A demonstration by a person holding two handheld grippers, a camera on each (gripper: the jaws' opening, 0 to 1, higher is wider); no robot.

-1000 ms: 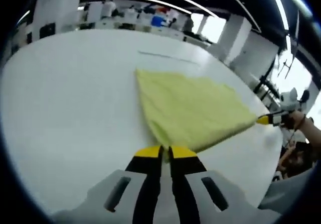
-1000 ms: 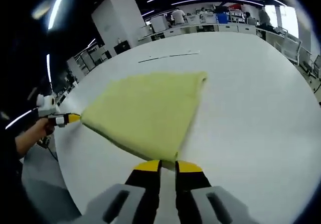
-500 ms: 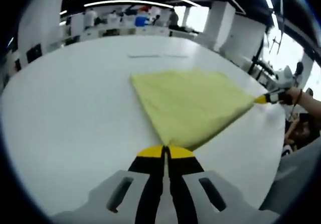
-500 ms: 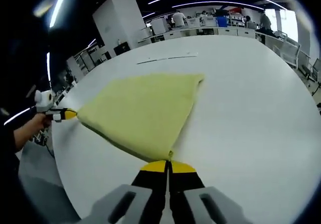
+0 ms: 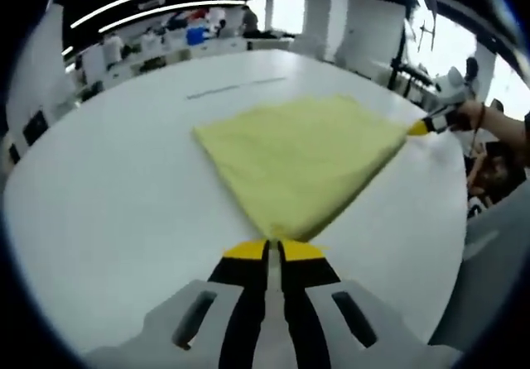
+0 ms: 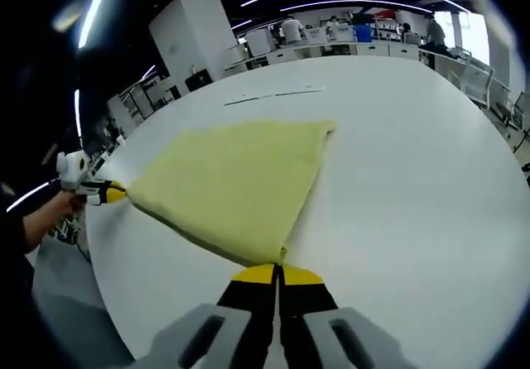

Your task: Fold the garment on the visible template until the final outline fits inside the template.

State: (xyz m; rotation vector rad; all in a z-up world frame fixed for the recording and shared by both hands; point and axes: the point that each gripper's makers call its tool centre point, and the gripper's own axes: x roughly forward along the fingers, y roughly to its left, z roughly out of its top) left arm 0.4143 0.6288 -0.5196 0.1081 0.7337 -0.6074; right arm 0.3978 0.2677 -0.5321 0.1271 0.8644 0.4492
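Mid-fold: yellow garment (image 5: 302, 158) lay mid-frame on the white tabletop (image 5: 108, 220), left gripper (image 5: 273, 249) and right gripper (image 6: 277, 271) each clenched on a near corner, far template line (image 6: 273, 96) uncovered, more folds likely left.

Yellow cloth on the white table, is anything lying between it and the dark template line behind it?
Nothing visible. Bare white table separates the yellow cloth from the thin dark line beyond its far edge. Both hand-held grippers, left and right, already pinch its near corners.

Bright ceiling strips, soft fisheye blur
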